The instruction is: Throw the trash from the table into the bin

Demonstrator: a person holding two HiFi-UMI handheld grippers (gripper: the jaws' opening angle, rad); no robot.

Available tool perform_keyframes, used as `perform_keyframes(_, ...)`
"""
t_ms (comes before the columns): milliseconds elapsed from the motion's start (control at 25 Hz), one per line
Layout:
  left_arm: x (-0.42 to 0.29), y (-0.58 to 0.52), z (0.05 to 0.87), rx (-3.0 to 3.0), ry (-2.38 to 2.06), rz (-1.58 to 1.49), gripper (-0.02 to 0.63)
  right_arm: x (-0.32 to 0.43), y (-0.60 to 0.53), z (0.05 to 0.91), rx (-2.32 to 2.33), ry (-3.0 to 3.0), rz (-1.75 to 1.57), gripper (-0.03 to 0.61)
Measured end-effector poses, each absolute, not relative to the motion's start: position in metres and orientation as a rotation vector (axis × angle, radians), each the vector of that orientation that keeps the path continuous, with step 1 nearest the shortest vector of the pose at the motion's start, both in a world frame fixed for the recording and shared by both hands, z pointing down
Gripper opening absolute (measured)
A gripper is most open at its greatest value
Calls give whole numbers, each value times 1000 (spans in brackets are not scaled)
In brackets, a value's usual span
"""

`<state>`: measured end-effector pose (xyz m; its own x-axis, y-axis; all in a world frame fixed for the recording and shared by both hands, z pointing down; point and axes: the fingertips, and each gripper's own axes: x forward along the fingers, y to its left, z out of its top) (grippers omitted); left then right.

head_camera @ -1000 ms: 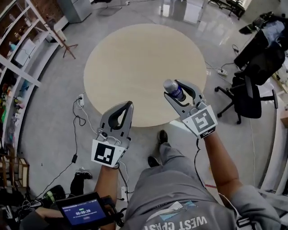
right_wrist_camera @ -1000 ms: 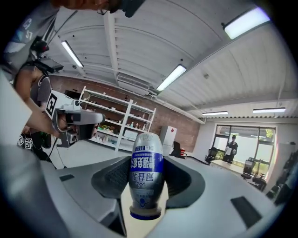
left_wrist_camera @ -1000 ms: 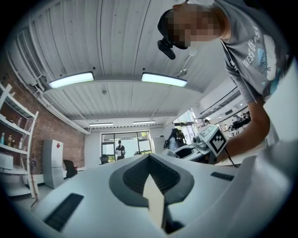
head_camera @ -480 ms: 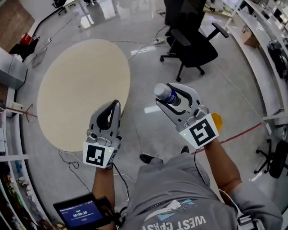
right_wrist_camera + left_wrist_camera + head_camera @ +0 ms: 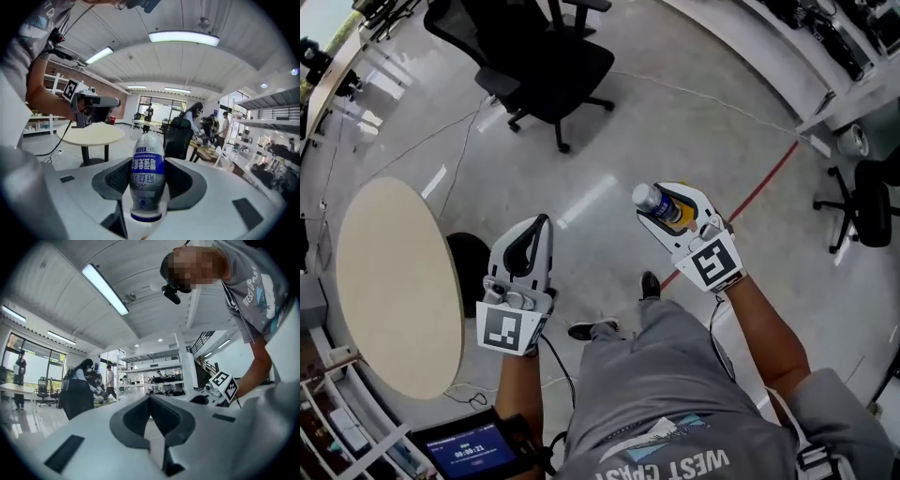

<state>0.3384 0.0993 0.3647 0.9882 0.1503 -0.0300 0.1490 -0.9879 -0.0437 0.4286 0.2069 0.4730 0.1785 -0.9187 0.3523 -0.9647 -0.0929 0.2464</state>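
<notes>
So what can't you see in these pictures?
- The bin: it shows in no view.
- The bottle: in the head view its lower half is hidden inside the right gripper. In the right gripper view its label wraps it, so full or empty cannot be told.
- The screen: in the head view its print is too small to read.

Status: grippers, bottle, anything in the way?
Right gripper shut on bottle. Left gripper shut, empty. Bin not in view; black office chair ahead.
</notes>
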Motion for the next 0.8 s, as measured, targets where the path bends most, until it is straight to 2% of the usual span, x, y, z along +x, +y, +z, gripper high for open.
perform_keyframes(80, 329, 115, 357, -3110, -283, 8, 43, 425, 232, 489, 2094, -1704, 255, 218)
perform_keyframes(200, 288, 118, 302, -3102, -339, -67, 43, 389, 241, 470, 2140, -1647, 388, 218)
perform_keyframes(280, 289, 125, 281, -3075, -382, -101, 43, 392, 251, 472, 2156, -1615, 450, 218)
perform_keyframes(400, 328, 153, 308, -3069, -417, -121, 43, 440, 283, 519, 2158, -1563, 511, 218)
perform_keyframes(520, 419, 208, 318, -3069, -458, -191, 43, 529, 337, 555, 2178, -1550, 605, 218)
perform_keyframes(600, 456, 238, 342, -3077, -480, -200, 43, 568, 369, 589, 2184, -1532, 658, 219)
perform_keyframes(800, 456, 257, 411, -3083, -488, -191, 43, 581, 388, 670, 2153, -1495, 695, 219)
